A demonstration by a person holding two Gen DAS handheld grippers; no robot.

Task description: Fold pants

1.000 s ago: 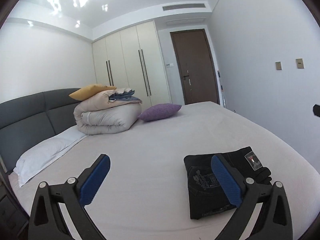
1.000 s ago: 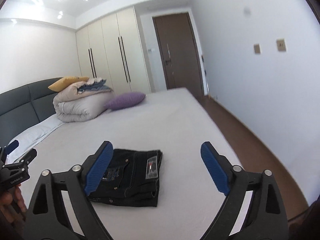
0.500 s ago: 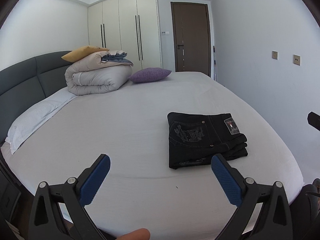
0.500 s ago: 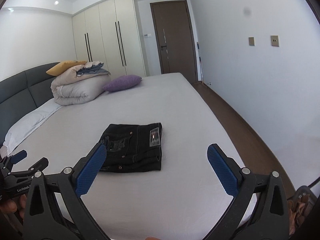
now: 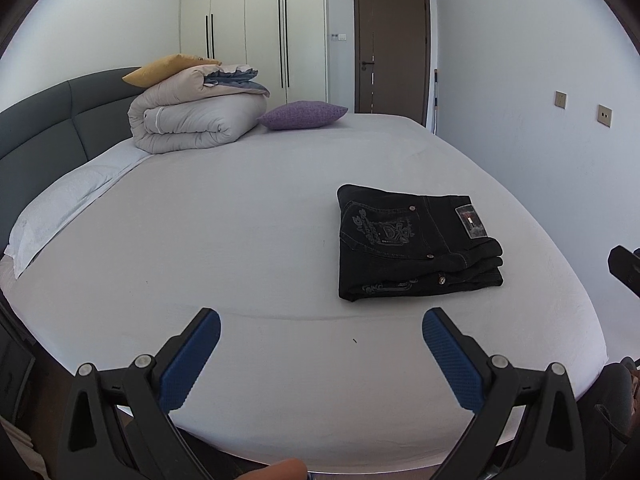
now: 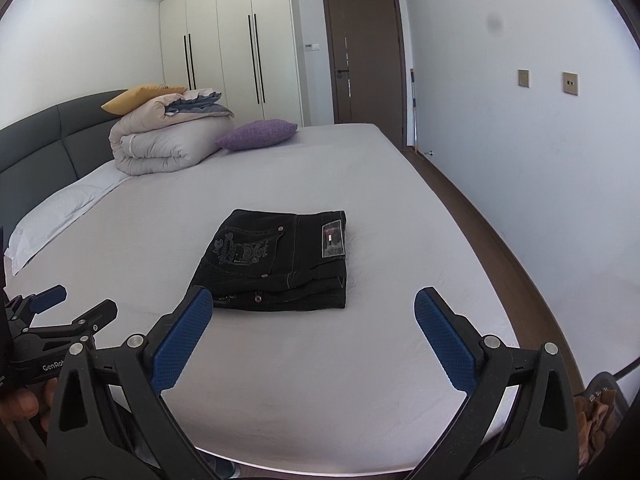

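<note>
Black denim pants lie folded into a compact stack on the bed, toward its right edge and near the foot. The left gripper and right gripper hover over the foot edge, fingers spread wide, gripping nothing. The fold looks finished; a careless brush could likely spill the layers, whose lower edges already sit slightly uneven.
</note>
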